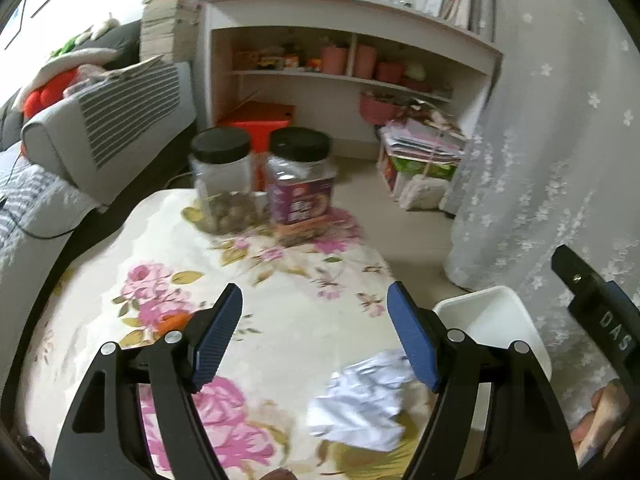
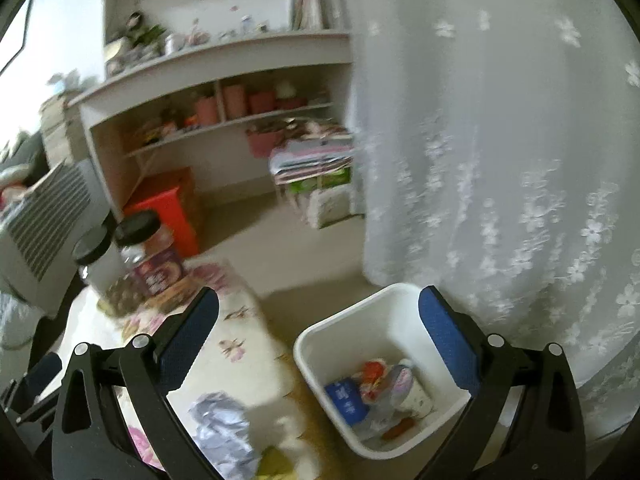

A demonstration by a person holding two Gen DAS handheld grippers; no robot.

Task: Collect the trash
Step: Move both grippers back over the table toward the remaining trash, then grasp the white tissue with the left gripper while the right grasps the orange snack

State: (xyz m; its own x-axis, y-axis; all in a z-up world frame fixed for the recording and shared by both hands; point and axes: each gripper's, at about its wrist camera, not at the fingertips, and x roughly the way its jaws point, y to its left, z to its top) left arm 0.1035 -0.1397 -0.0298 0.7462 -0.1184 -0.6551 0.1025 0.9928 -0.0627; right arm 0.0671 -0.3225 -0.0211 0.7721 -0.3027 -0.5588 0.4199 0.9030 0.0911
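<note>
I am picking up trash and putting it in the bin. Right now I am between grabs.

My left tongs (image 1: pixel 314 332) are wide open and hold nothing. They hang over the tabletop (image 1: pixel 288 320) with the flower cloth. My right tongs (image 2: pixel 320 332) are wide open too, and they are empty. They hang above the edge of the tabletop and the white bin (image 2: pixel 320 344).

The bin sits down beside the tabletop, close to the white curtain (image 2: pixel 500 140). It already has trash in it: a blue packet (image 2: pixel 346 400), something red and some wrappers. I cannot tell just what each one is.

One piece of trash is not yet in the bin. It is a crumpled white paper (image 1: pixel 360 404) lying on the tabletop, near the edge by the bin. In the left view it lies just under the right finger of my left tongs. In the right view it shows low down, by the left finger.

At the far end of the tabletop stand two jars (image 1: pixel 260 184) with black lids. I think they are not trash, so I leave them alone.

I think the paper is next. The tongs need to go down over it, one finger on each side, and then squeeze. The paper looks soft and light, so it may squash or slip. After that it only needs a short trip over to the bin.
</note>
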